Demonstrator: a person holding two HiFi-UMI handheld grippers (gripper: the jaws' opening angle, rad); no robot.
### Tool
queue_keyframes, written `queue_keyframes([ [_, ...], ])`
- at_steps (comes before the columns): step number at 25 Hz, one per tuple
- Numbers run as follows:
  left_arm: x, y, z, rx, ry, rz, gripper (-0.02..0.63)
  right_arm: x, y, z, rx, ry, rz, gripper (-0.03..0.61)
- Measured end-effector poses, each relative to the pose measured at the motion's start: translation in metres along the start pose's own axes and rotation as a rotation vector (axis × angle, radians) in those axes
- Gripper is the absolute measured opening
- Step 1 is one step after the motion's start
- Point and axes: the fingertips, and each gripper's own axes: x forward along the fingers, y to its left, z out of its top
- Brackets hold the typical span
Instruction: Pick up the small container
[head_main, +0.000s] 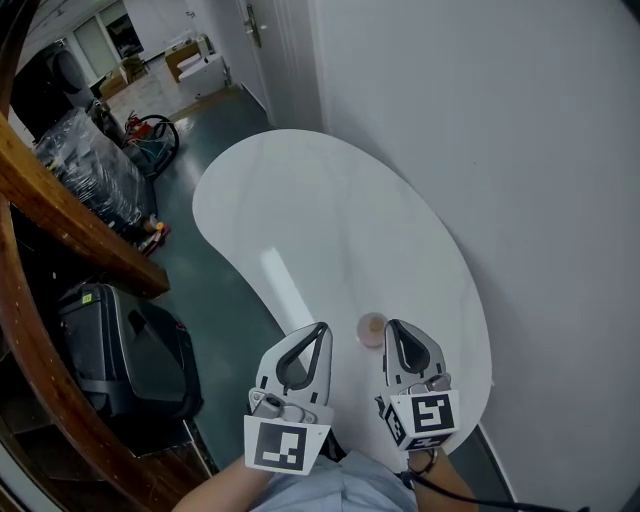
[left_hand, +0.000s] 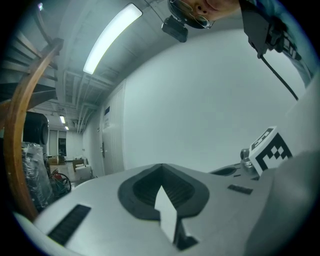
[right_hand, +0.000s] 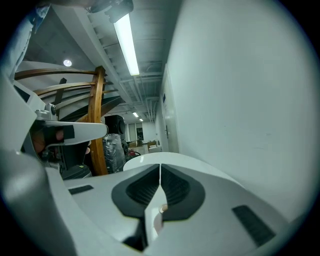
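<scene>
As both point forward over the white kidney-shaped tabletop, the left hand-held gripper is clenched on nothing; the right hand-held gripper is likewise clenched and empty; the small round pinkish container stands between their 2 tips.

The left tongs and right tongs are pale grey with black-and-white marker cubes.

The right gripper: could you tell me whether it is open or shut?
The right gripper is shut: in its view the fingers meet in one thin line, the small container on the table outside them.
</scene>
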Motion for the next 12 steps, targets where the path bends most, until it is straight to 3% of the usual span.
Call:
queue_keyframes([
  [1, 0.004, 0.000, -0.002, 0.076, 0.017, -0.037, 0.000, 0.002, -0.001, -0.002, 0.000, 0.006, -0.003, 0.003],
  [2, 0.007, 0.001, -0.006, 0.072, 0.032, -0.045, 0.000, 0.004, -0.001, -0.004, 0.001, 0.012, -0.003, 0.003],
  [3, 0.009, 0.003, -0.012, -0.016, 0.042, -0.023, 0.000, 0.006, -0.002, -0.006, 0.004, 0.017, 0.000, 0.012],
  [5, 0.011, 0.006, -0.025, -0.247, 0.061, 0.044, 0.000, 0.010, -0.002, -0.011, 0.010, 0.031, 0.013, 0.122],
  [6, 0.012, 0.006, -0.031, -0.294, 0.075, 0.052, 0.001, 0.012, -0.001, -0.014, 0.010, 0.037, 0.020, 0.135],
  [12, 0.018, 0.004, -0.063, -0.325, 0.183, 0.026, 0.000, 0.020, 0.006, -0.044, -0.005, 0.112, 0.031, 0.163],
])
